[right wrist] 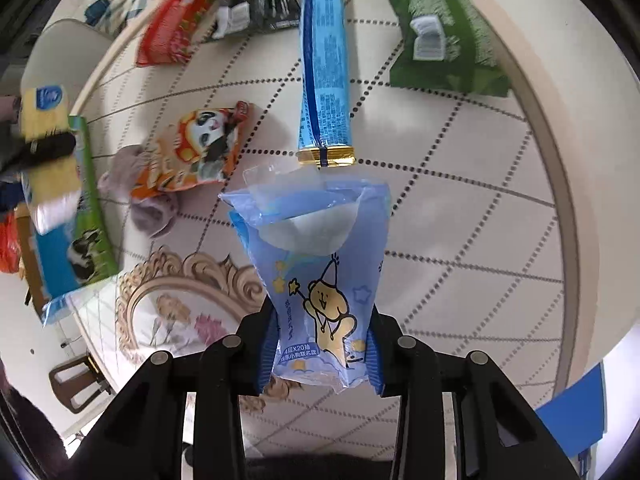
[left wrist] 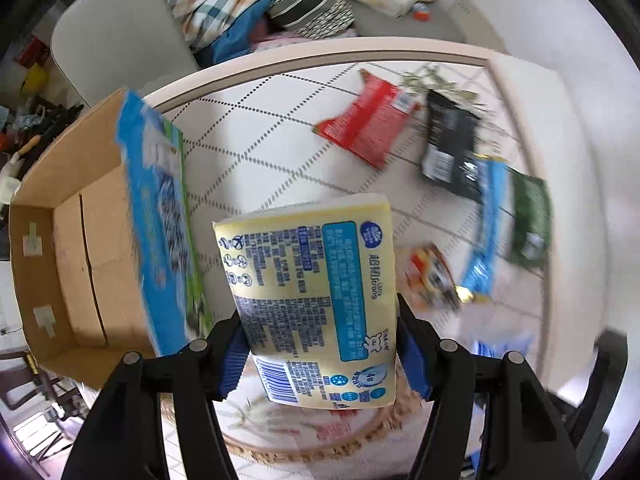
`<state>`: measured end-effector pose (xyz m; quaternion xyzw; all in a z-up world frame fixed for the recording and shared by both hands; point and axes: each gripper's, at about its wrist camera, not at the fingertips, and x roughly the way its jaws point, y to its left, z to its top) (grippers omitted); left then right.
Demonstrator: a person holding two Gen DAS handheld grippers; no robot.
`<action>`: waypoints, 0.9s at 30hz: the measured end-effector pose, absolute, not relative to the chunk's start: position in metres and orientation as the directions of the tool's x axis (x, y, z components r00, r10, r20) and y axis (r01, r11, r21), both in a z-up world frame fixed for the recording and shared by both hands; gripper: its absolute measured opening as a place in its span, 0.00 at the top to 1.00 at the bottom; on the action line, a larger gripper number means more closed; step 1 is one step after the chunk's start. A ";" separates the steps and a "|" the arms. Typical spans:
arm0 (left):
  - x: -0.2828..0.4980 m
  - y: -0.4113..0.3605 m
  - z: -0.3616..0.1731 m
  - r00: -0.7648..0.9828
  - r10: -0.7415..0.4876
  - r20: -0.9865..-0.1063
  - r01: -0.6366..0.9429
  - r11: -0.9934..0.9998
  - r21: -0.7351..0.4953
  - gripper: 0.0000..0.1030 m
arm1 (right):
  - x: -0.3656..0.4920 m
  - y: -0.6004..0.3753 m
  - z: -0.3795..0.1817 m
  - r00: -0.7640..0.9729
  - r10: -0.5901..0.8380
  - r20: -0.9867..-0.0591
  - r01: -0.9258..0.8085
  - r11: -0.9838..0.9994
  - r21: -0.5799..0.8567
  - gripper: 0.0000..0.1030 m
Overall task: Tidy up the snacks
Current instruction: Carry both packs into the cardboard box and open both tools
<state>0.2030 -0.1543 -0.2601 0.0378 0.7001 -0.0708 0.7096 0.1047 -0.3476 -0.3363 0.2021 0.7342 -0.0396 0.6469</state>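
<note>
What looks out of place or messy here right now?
The blue-green box leans tilted against the cardboard box wall instead of lying flat inside. The light-blue tissue pack in the right tongs looks opened at its top. The red packet and black packet lie scattered, askew.

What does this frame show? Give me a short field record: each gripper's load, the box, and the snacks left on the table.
left gripper: shut on yellow tissue pack
right gripper: shut on blue bear-print pack
cardboard box: open, at table's left edge, blue-green package leaning at its rim
table: red bag, black bag, blue tube pack, green bag, panda bag lying loose
image quality: motion blur
</note>
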 end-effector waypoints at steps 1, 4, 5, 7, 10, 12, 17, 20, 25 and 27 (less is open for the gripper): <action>0.191 -0.150 -0.249 0.023 -0.068 -0.997 0.159 0.985 -0.063 0.40 | 0.102 -0.346 -0.326 -0.071 0.252 -0.965 0.339 0.916 0.214 0.63; 0.192 -0.131 -0.231 0.052 -0.098 -0.994 0.157 0.984 -0.089 0.40 | 0.102 -0.338 -0.293 -0.028 0.258 -0.966 0.307 0.922 0.237 0.63; 0.192 -0.124 -0.225 0.061 -0.112 -0.992 0.150 0.983 -0.102 0.40 | 0.103 -0.338 -0.282 -0.014 0.263 -0.965 0.297 0.922 0.247 0.63; 0.189 -0.104 -0.205 0.083 -0.138 -0.987 0.134 0.983 -0.126 0.40 | 0.109 -0.319 -0.258 0.014 0.278 -0.960 0.263 0.926 0.272 0.63; 0.191 -0.061 -0.176 0.135 -0.151 -0.979 0.111 0.984 -0.136 0.40 | 0.116 -0.280 -0.229 0.047 0.301 -0.953 0.202 0.931 0.304 0.63; 0.197 -0.030 -0.162 0.153 -0.163 -0.975 0.090 0.985 -0.150 0.40 | 0.126 -0.246 -0.209 0.064 0.322 -0.944 0.147 0.933 0.328 0.63; 0.219 0.055 -0.155 0.177 -0.105 -0.979 0.022 0.995 -0.102 0.40 | 0.161 -0.144 -0.188 0.059 0.362 -0.930 0.019 0.931 0.363 0.63; 0.239 0.101 -0.176 0.134 -0.095 -0.986 -0.020 0.995 -0.098 0.40 | 0.186 -0.087 -0.195 0.063 0.347 -0.936 -0.027 0.938 0.346 0.63; 0.280 0.152 -0.232 0.037 -0.106 -0.994 -0.054 0.993 -0.108 0.40 | 0.235 -0.009 -0.225 0.036 0.329 -0.944 -0.052 0.944 0.327 0.63; 0.292 0.163 -0.253 -0.004 -0.136 -0.991 -0.057 0.989 -0.135 0.40 | 0.254 0.012 -0.244 0.013 0.318 -0.948 -0.049 0.947 0.317 0.63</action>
